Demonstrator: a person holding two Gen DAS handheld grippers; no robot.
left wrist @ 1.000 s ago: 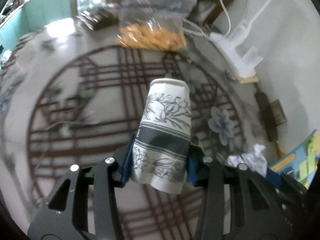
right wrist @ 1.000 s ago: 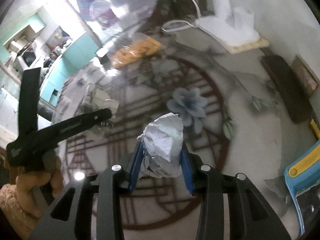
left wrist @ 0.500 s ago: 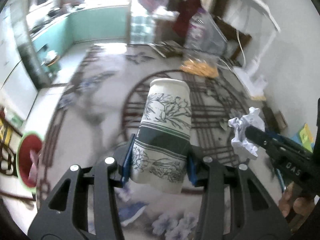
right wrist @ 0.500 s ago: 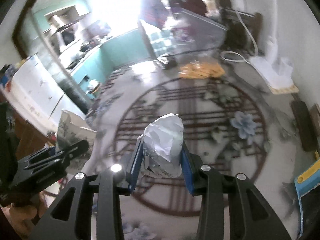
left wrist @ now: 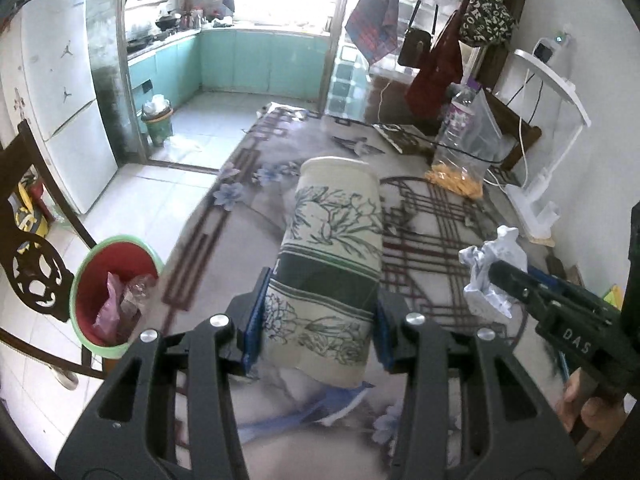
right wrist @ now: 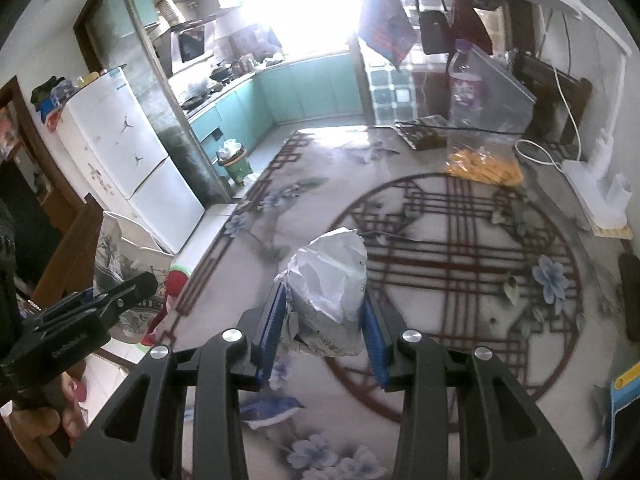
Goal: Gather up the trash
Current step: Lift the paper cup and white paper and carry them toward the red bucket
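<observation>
the paper cup (left wrist: 332, 276), light and easily crushed, sits pinched low on its printed wall in the left gripper (left wrist: 318, 334) above the table, while the right gripper (right wrist: 324, 330) squeezes a soft crumpled paper wad (right wrist: 332, 280)

Our left tool (left wrist: 318, 328) is matte black, with two skeletal fingers cut by long slots, round silver screw heads at the joints, and ribbed blue pads (left wrist: 254, 334) on the inner faces. Our right tool (right wrist: 323, 330) matches it, and its side carries pale raised lettering.
</observation>
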